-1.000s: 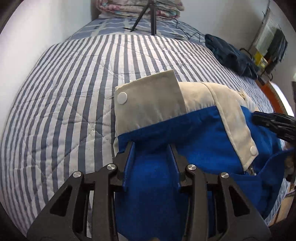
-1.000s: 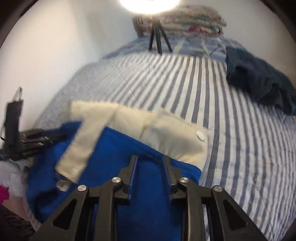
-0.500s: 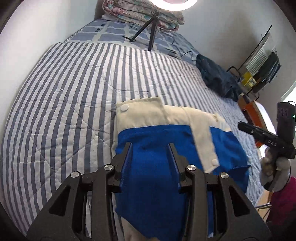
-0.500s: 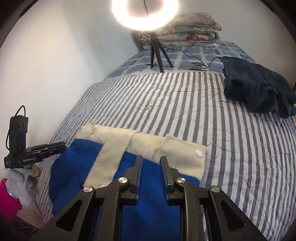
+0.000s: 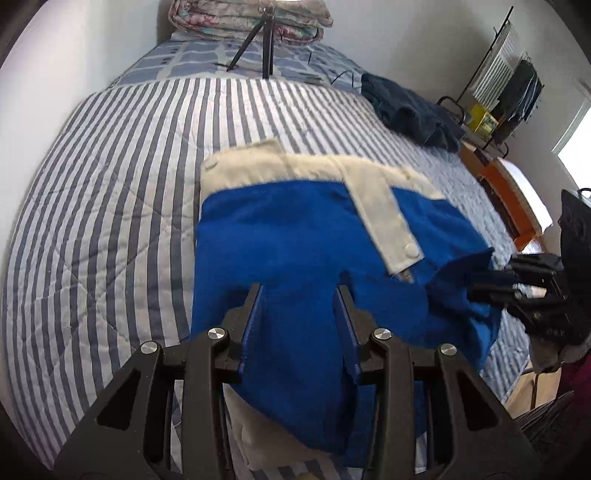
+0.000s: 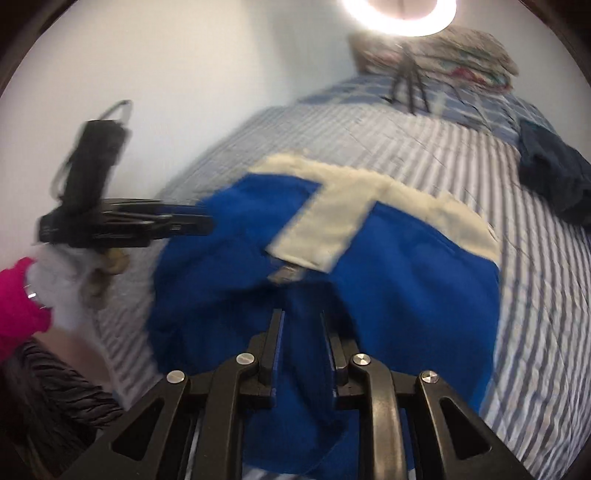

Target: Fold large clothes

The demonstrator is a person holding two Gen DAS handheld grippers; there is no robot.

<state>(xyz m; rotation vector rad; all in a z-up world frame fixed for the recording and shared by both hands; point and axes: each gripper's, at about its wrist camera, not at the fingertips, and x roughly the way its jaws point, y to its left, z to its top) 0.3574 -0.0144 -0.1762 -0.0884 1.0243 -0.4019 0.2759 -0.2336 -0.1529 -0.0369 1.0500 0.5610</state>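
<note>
Garment: the blue jacket (image 5: pixel 288 251) with its cream collar (image 5: pixel 258 166) lies on the near part of the striped bed (image 5: pixel 110 206), close to the foot edge, its near hem raised off the quilt.
Left gripper (image 5: pixel 299 295): jaws stand apart with blue cloth between them; I can't tell whether they pinch it or just sit over it.
Right gripper (image 6: pixel 300 321): jaws set closer, a ridge of blue cloth bunched up between them, seemingly clamped on it.
Slip risk: if the left side isn't truly held, the hem may drop on that side and the fold would land crooked.
Bunching risk: the thick fabric gathered at the right jaws could carry a lump into the fold.
Placket risk: the cream strip (image 5: pixel 384 218) with its snap lies slanted across the front and looks likely to get trapped askew inside.
Edge risk: the jacket sits near the bed's foot, so a pull backward may drag it off.
Around: a dark garment (image 5: pixel 410 110) well away at the far right, a tripod (image 5: pixel 264 44) and folded bedding (image 5: pixel 251 14) at the head; none stands in the way.
</note>
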